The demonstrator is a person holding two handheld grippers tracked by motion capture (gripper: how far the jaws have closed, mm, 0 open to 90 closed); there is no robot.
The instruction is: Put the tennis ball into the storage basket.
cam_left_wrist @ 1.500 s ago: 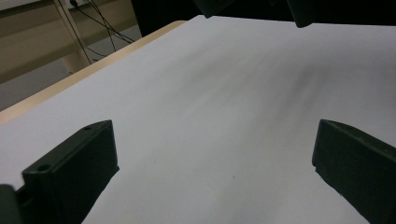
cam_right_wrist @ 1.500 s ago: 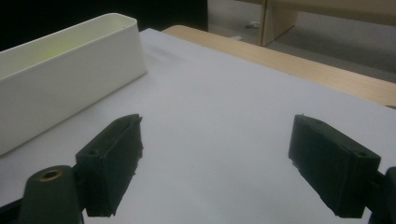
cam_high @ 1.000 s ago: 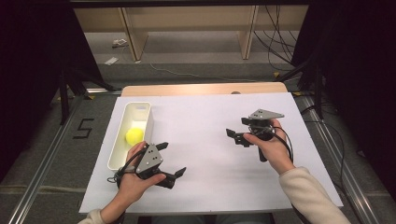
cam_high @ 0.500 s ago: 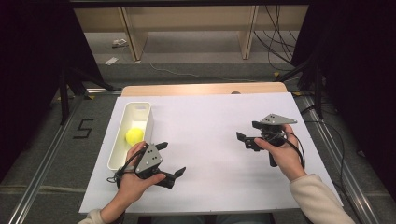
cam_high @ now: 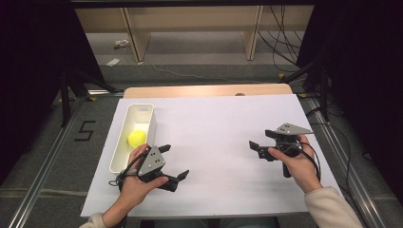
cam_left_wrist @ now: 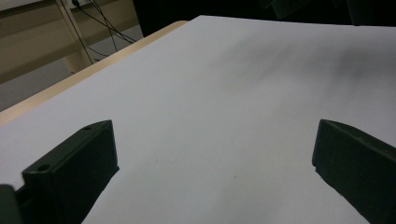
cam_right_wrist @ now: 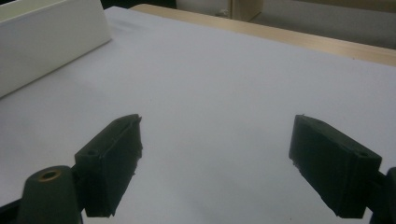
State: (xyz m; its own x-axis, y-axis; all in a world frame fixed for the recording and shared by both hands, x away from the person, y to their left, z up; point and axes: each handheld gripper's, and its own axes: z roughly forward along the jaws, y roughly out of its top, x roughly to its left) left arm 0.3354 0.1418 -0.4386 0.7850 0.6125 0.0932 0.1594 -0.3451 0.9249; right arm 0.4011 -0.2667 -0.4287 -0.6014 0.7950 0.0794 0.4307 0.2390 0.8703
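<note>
We see a matt white sheet [cam_high: 223,137], smooth like paper, covering the table, whose bare far edge [cam_high: 204,90] looks like pale wood. The white bin [cam_high: 142,114] has the smooth, faintly glossy look of plastic, and the yellow ball [cam_high: 137,138] inside it seems matt (its texture is too small to judge). The left gripper [cam_left_wrist: 215,163] and right gripper [cam_right_wrist: 215,158] have matt black jaws, slightly rough at the edges.

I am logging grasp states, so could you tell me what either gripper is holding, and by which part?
Nothing is held. The left gripper and right gripper are both open; the yellow ball lies in the white bin.
</note>
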